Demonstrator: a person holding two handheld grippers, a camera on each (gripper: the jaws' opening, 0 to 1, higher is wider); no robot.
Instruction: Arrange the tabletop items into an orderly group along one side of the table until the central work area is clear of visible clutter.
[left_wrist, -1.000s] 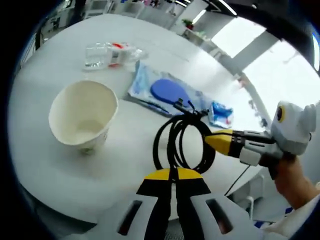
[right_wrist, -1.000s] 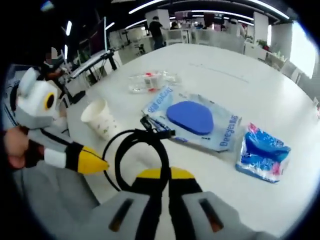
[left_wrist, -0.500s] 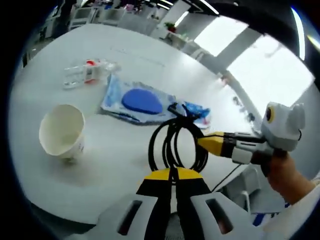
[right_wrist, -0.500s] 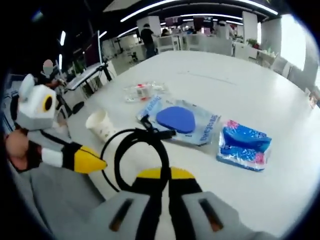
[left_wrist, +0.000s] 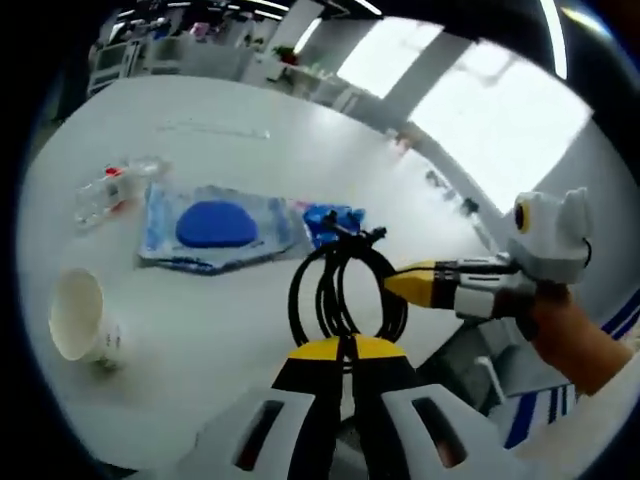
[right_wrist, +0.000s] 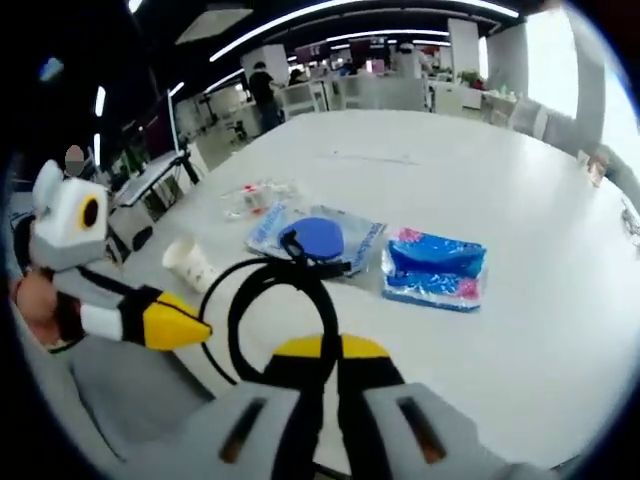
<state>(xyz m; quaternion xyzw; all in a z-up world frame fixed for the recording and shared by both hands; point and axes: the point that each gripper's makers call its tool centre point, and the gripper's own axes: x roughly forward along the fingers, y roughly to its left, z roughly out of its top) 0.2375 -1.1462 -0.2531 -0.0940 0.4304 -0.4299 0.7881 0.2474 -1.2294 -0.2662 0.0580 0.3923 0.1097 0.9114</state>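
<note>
Both tongs, left (left_wrist: 345, 345) and right (right_wrist: 322, 345), pinch the coiled black cable (left_wrist: 342, 292) above the white bench (left_wrist: 220, 310); writing on the packet (right_wrist: 315, 238) upper centre is unreadable.

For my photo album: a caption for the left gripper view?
Both grippers hold a coiled black cable above a white table.

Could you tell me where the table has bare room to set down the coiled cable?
The white table is bare right of and beyond the blue packet. It is crowded from the paper cup past the blue-disc pouch to the clear wrapper.
</note>
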